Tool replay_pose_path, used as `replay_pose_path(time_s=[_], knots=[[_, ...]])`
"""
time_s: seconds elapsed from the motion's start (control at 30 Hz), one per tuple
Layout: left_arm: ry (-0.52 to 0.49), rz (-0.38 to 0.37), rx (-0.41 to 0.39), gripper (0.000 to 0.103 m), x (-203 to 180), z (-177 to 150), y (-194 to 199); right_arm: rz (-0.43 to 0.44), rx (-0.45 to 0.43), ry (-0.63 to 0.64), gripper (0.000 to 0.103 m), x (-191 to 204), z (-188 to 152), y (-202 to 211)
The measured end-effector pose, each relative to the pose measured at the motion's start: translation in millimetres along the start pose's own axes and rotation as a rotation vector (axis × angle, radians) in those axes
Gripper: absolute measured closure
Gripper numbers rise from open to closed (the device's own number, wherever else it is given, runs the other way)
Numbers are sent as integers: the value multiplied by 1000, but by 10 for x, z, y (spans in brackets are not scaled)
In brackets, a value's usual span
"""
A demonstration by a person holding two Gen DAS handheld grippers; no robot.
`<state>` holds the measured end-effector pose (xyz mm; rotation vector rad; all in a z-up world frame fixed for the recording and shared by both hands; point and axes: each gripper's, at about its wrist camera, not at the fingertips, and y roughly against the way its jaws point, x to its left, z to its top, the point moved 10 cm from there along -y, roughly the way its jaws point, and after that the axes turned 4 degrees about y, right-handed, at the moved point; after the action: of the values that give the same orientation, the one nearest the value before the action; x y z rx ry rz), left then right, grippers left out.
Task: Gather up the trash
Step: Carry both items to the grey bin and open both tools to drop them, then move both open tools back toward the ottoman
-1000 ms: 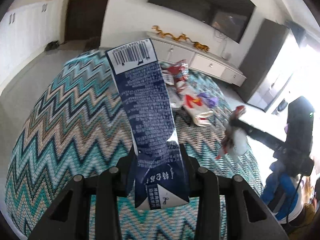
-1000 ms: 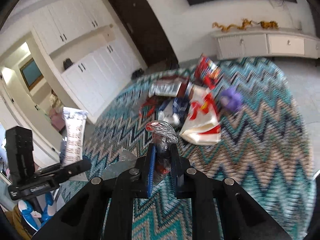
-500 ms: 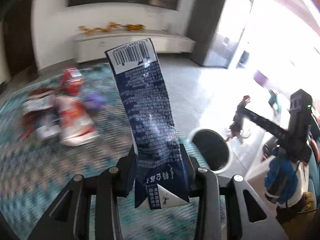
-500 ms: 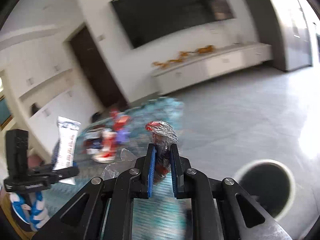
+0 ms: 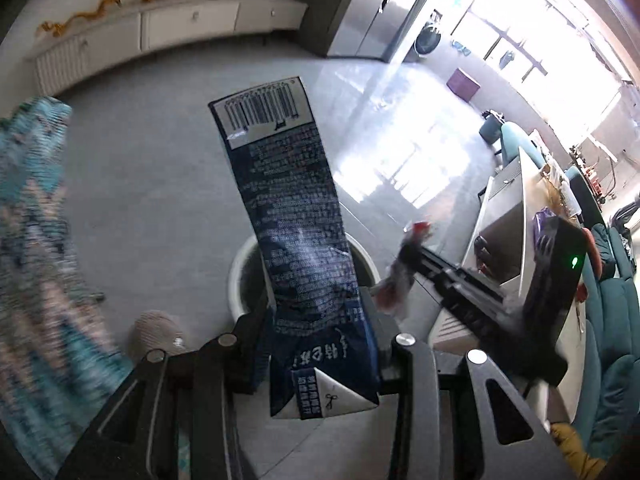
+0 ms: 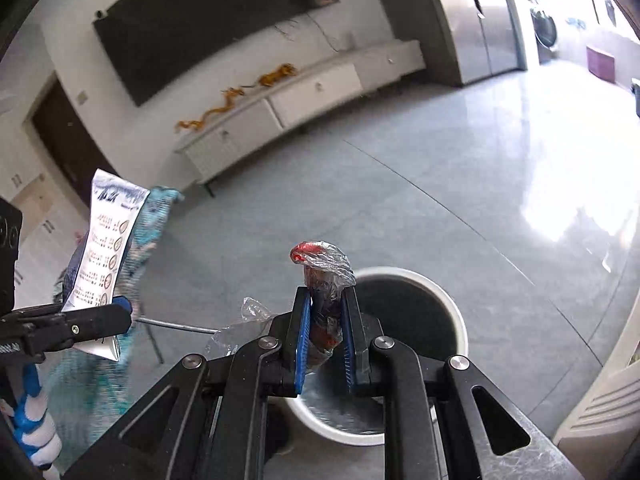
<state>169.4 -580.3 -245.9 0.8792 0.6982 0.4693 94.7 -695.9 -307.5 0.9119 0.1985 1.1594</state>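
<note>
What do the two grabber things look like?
Both are black. The left gripper has flat black link bars joined by round silver bolts. The right gripper is built the same way, but its fingers wear bright blue pads. Seen from the left camera, its boxy black body carries a small green light. The left one's handle looks blue-and-white striped.

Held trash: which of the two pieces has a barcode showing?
The long dark-blue wrapper in the left gripper; its barcode sits at the top end. The right gripper holds a crumpled clear-and-red wrapper, no barcode visible.
</note>
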Motion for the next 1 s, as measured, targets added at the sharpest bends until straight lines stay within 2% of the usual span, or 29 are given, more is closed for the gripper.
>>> replay_pose_path(time_s=[0.13, 0.2, 0.23, 0.27, 0.3, 0.33, 0.5, 0.67, 0.83, 1.0], knots=[[19, -23, 38, 66, -90, 79, -273, -27, 31, -19, 85, -140, -33, -245], [36, -38, 53, 56, -80, 85, -349, -40, 45, -27, 84, -198, -52, -326], [43, -41, 51, 47, -65, 108, -361, -41, 48, -31, 83, -206, -69, -359], [52, -49, 48, 44, -59, 124, -364, -44, 51, -34, 77, -231, -85, -378], [58, -57, 49, 43, -46, 129, -369, -49, 54, -37, 70, -252, -105, -386], [62, -67, 49, 43, -46, 132, -356, -50, 54, -39, 67, -267, -129, -380], [74, -81, 28, 43, 15, 141, -192, -51, 46, -62, 65, -240, -183, -301], [51, -41, -37, 43, 82, 92, 150, -49, 13, -65, 61, -129, -127, -110], [15, 23, -152, 43, 182, 46, 764, -43, -53, -43, 59, 143, 33, 260], [20, 93, -272, 42, 394, -52, 1461, -19, -131, 12, 55, 589, 192, 676]])
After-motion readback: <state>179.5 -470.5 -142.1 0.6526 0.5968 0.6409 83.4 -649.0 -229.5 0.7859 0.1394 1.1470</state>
